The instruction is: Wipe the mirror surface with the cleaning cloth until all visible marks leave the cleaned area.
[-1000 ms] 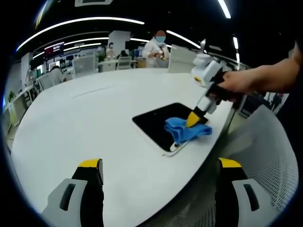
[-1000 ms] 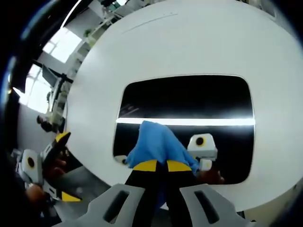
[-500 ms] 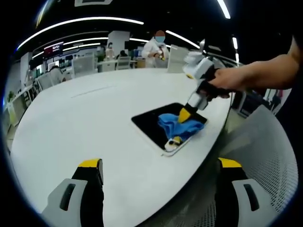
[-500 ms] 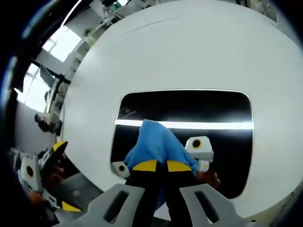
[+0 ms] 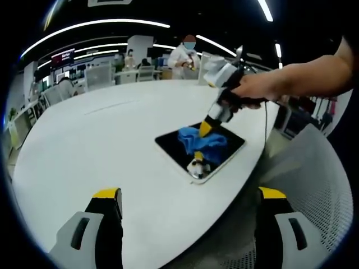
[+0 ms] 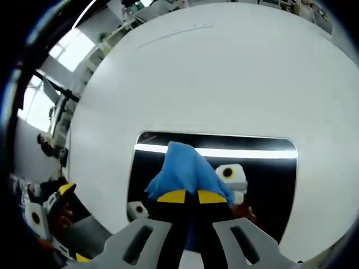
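The right tool (image 6: 187,197), with yellow tips on black jaws, is clamped tight on a bunched blue cleaning cloth (image 6: 185,171) and presses it down on the dark rectangular mirror (image 6: 266,188) with rounded corners. In the right gripper view the jaws meet at the bottom centre with the cloth spilling forward from between them, over the left half of the glass. A bright strip of ceiling light is reflected across the far side of the mirror, and the tool's own mirrored image sits just right of the cloth.

In the left gripper view, the mirror (image 5: 224,156) lies flat on the broad white oval desk (image 5: 101,145), near the desk's right edge. The cloth (image 5: 199,138) covers the middle of the glass, and the right tool (image 5: 205,128) comes down on it at a slant, held by a person's hand (image 5: 259,89) reaching in from the right.

The left tool (image 5: 188,213) hangs apart from the mirror above the near side of the desk, its two yellow-tipped jaws spread wide and holding nothing. A white mesh chair (image 5: 314,185) stands beside the desk's right edge.
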Motion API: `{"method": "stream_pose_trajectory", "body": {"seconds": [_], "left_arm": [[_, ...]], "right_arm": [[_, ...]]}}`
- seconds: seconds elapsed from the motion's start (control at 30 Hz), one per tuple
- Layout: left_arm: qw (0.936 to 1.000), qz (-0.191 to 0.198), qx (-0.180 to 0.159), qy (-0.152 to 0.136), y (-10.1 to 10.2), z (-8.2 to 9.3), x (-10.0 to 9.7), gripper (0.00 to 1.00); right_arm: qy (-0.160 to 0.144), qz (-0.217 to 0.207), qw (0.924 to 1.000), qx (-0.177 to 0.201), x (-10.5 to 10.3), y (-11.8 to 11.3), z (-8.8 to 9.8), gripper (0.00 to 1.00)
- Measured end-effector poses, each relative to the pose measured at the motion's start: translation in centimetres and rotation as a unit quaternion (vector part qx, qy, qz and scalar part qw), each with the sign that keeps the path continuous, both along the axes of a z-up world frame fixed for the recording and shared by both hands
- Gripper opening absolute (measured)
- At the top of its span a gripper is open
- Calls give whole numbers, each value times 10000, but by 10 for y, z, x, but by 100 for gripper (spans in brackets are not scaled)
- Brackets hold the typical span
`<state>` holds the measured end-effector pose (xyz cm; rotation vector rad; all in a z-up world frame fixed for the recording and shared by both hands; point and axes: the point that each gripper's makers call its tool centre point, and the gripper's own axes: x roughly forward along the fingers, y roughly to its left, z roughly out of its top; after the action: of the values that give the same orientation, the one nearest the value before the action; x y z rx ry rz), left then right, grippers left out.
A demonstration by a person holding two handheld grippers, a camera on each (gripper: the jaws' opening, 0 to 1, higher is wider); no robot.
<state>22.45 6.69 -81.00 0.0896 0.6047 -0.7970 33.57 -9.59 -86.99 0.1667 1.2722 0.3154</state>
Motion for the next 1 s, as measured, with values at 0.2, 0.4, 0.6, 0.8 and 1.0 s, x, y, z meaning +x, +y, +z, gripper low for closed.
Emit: {"method": "stream_pose_trajectory", "body": {"seconds": [0.2,0.4,0.6,0.8,1.0], "left_arm": [[10000,15,25,-5,0,-1,1,99],[10000,6,61,19,0,-2,0,99],[10000,40,67,19,2,-2,1,99],[9999,82,81,15,3,-2,2,99],[9999,112,102,19,4,-4,3,99]], "right_arm": [[-44,22,10000,-18,11,0,0,0],[-87,64,9999,-35,22,0,-1,0],[-78,107,9999,-39,34,1,-3,0],[-58,134,9999,-26,43,2,-3,0],[-112,153,9998,-15,49,3,-2,0]]}}
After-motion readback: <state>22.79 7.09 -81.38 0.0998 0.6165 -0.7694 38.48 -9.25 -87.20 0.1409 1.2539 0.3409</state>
